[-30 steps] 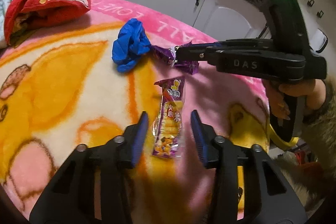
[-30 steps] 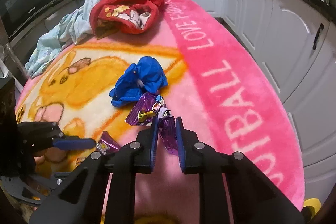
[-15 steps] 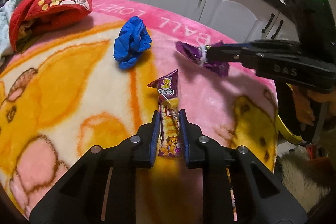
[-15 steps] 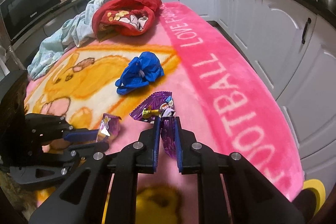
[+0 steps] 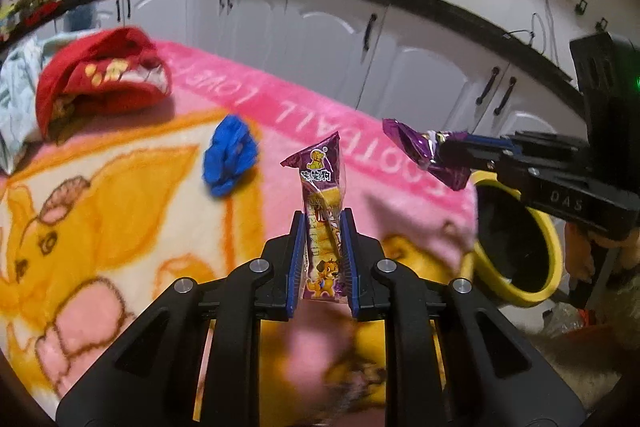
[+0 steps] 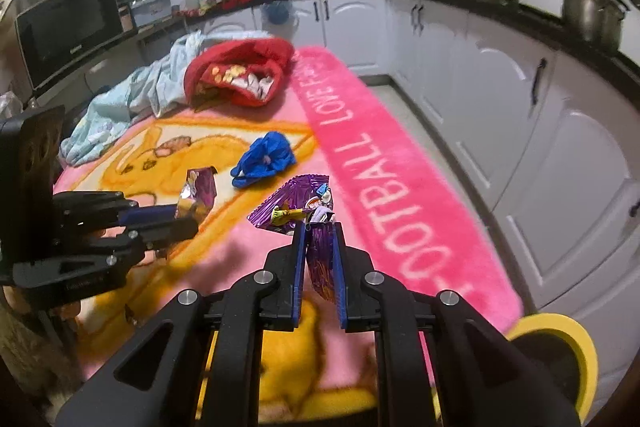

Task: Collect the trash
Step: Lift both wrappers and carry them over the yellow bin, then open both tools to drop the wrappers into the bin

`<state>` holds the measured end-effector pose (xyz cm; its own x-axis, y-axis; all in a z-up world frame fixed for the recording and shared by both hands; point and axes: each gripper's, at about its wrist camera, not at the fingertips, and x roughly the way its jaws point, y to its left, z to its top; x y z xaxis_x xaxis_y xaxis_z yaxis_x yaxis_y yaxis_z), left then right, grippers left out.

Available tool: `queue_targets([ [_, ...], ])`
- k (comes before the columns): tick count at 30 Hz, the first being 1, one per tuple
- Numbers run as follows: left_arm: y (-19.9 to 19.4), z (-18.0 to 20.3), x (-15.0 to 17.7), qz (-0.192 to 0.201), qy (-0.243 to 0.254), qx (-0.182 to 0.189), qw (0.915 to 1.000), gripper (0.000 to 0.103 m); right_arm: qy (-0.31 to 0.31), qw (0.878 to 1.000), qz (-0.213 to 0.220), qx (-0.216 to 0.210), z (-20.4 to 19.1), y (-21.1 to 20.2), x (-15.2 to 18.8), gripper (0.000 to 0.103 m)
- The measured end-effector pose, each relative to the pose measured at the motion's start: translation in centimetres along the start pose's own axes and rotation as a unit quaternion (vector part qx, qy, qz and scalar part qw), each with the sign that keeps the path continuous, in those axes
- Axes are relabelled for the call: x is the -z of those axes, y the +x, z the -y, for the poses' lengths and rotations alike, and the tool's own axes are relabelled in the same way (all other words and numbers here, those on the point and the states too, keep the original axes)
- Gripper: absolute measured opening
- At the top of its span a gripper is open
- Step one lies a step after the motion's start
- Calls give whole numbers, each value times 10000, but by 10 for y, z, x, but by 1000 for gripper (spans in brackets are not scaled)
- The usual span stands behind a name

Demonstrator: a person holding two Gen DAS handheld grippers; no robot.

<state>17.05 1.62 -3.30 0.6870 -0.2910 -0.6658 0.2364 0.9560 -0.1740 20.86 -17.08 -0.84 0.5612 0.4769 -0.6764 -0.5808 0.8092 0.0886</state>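
Observation:
My left gripper (image 5: pixel 322 227) is shut on a long purple snack packet (image 5: pixel 322 203) with a dog print, held upright above the blanket. It also shows in the right wrist view (image 6: pixel 198 197). My right gripper (image 6: pixel 317 239) is shut on a crumpled purple wrapper (image 6: pixel 298 205), lifted off the blanket; in the left wrist view that wrapper (image 5: pixel 420 151) hangs above a yellow bin (image 5: pixel 516 247). A crumpled blue glove (image 5: pixel 230 157) lies on the pink and orange blanket (image 5: pixel 120 195), and shows in the right wrist view (image 6: pixel 266 157).
A red garment (image 6: pixel 240 75) and a pale blue cloth (image 6: pixel 120 107) lie at the blanket's far end. The yellow bin's rim (image 6: pixel 560 331) sits beyond the near right edge. White cabinets (image 6: pixel 520 115) run along the right, a microwave (image 6: pixel 68 27) at the far left.
My left gripper shut on the snack packet and lifted it. My right gripper raised the purple wrapper and carried it over toward the yellow bin.

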Motion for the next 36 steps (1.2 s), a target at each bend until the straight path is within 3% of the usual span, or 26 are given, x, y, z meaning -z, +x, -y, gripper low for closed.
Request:
queue_targets([
  [17,-2,98,-28,362,479,514,9969,12,636,9951,479,582,62,-101,50,12],
  [36,79,216,-19,-316,1214,1221,9846,13,1431,9804,220,1337,142,-139,145,12],
])
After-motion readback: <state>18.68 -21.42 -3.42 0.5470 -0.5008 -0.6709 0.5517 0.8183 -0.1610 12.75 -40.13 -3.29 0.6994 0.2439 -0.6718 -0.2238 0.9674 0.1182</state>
